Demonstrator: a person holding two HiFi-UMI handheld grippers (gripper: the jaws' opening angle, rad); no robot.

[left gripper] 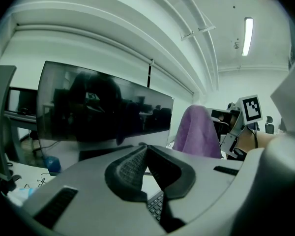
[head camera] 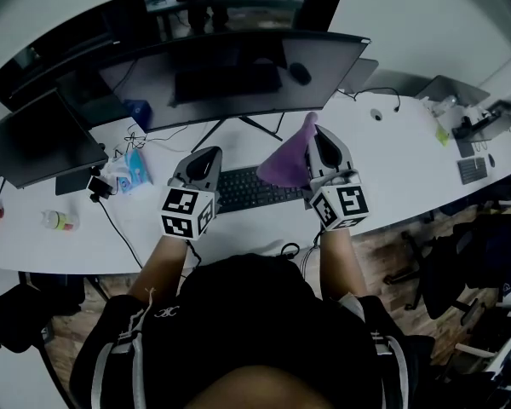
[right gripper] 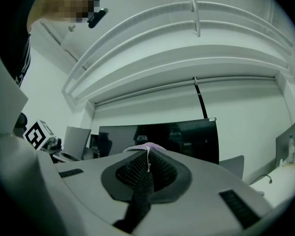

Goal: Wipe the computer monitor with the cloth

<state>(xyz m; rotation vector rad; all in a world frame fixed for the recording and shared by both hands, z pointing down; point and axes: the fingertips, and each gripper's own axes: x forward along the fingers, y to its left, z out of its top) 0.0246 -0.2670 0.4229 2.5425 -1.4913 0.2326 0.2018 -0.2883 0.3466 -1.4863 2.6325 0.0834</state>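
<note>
closest to me, short of the curved monitor [head camera: 238, 75], the person stands with both forearms stretched out and a gripper in each hand. the left gripper [head camera: 206, 155] sits in front of the monitor's left half. its jaws are pressed together on nothing, and i'd say it is just parked out of the way. the right gripper [head camera: 314, 136] is in front of the monitor's right half and pinches a purple cloth [head camera: 287, 165] by one edge. the cloth peaks at the jaws and drapes down loosely, so a broad flap hangs free on the side toward the monitor's middle. that looks like the face meant to meet the glass. it is in front of the monitor and apart from it, so wiping looks not yet begun.

under both grippers, at the monitor's foot, a black keyboard [head camera: 255, 190] lies on the white desk [head camera: 392, 164]. the screen is dark and tilts toward the person. left of the monitor lie a blue packet [head camera: 137, 169] and a second monitor [head camera: 38, 139].
</note>
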